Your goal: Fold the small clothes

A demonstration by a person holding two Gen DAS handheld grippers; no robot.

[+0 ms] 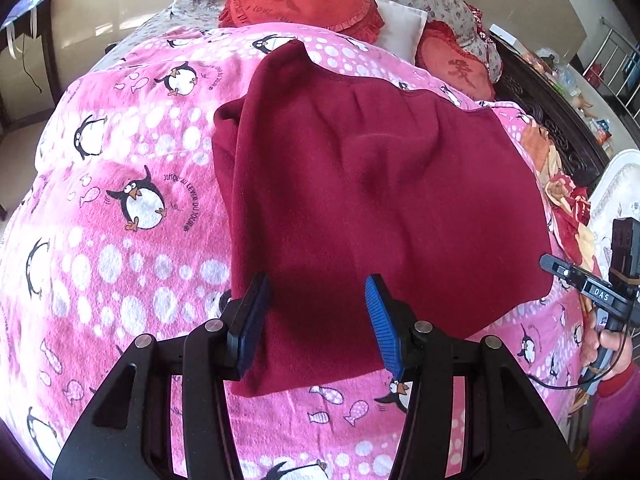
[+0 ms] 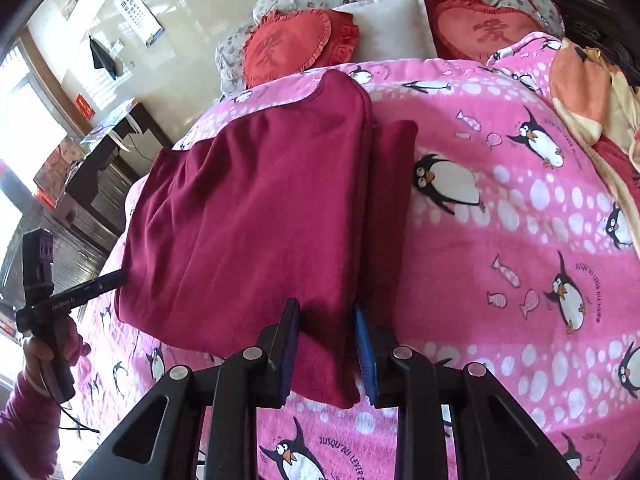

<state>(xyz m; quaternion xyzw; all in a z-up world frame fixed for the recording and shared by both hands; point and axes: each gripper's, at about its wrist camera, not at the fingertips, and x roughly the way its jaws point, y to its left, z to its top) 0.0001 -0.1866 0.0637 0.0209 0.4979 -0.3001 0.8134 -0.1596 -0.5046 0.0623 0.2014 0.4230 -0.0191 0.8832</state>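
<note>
Fingers of both the left gripper and right gripper spread apart over the maroon garment, mid-fold; next, pinch its six-o'clock edge.

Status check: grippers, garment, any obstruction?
Left gripper open, right gripper open, both over near hem. Maroon garment partly folded on penguin blanket. Nothing obstructing.

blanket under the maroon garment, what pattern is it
Pink blanket with white spots, black-and-white penguins and small fish; clearest in the right wrist view.
</note>
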